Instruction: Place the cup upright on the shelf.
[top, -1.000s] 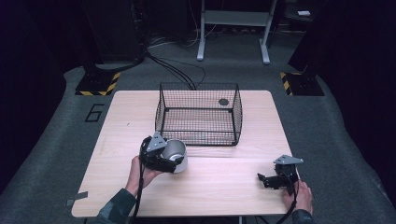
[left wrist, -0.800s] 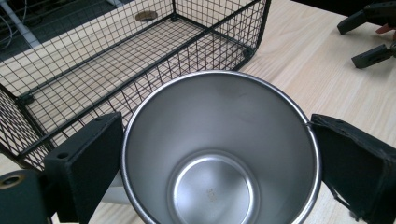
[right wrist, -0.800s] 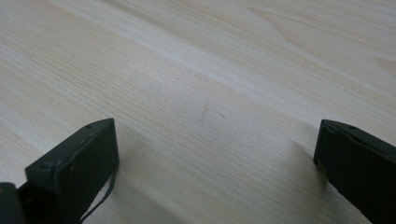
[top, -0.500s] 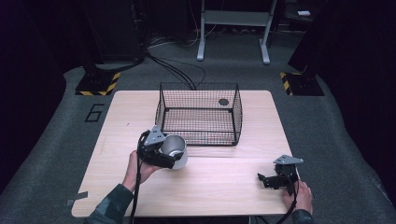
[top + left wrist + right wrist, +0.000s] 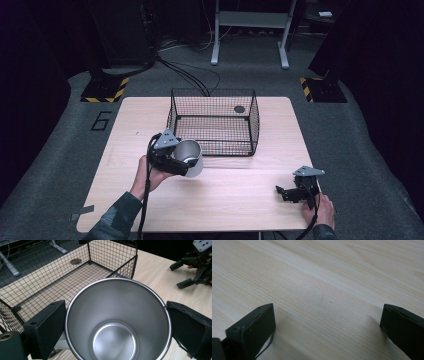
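A steel cup (image 5: pixel 191 158) (image 5: pixel 117 320) hangs above the table, held between the jaws of my left gripper (image 5: pixel 176 161) (image 5: pixel 117 327), just in front of the left front corner of the black wire basket (image 5: pixel 215 122) (image 5: pixel 75 275). The cup is empty inside; its mouth faces the camera in the left gripper view. My right gripper (image 5: pixel 284 192) (image 5: pixel 327 325) rests low over the bare wood at the table's front right, jaws spread wide with nothing between them. It also appears far off as the right gripper (image 5: pixel 192 267) in the left gripper view.
The light wooden table (image 5: pixel 235 200) carries a round hole (image 5: pixel 239 109) inside the basket's far side. Dark floor, cables and a metal stand leg (image 5: pixel 215 35) lie beyond the table. A hazard-striped block (image 5: pixel 102 90) sits on the floor at left.
My left gripper has lifted the cup and carried it up and rightward toward the basket's front corner. The right gripper has stayed in place.
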Demonstrator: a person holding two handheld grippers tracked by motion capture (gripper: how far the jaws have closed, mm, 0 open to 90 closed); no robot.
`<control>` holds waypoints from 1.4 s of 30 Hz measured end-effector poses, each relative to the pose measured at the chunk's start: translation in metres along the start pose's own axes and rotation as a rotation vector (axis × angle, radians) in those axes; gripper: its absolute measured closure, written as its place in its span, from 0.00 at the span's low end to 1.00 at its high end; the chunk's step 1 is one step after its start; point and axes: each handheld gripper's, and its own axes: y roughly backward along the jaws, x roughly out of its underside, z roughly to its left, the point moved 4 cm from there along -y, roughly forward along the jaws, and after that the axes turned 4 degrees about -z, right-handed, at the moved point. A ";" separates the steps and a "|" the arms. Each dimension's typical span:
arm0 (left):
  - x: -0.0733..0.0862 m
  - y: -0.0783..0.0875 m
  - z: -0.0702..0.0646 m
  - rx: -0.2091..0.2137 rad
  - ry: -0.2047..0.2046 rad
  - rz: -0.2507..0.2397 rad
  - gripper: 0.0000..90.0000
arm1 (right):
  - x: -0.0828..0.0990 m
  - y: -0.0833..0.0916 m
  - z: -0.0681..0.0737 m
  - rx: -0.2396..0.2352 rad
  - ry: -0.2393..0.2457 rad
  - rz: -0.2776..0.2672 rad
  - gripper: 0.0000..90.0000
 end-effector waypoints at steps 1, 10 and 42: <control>-0.002 0.001 0.000 0.006 -0.004 0.004 0.07 | 0.000 0.000 0.000 0.000 0.000 0.000 0.00; -0.017 0.002 0.001 0.007 -0.006 -0.020 0.07 | 0.000 0.000 0.000 0.000 0.000 0.000 0.00; -0.071 0.007 0.017 0.019 -0.017 -0.081 0.07 | 0.000 0.000 0.000 0.000 0.001 0.000 0.00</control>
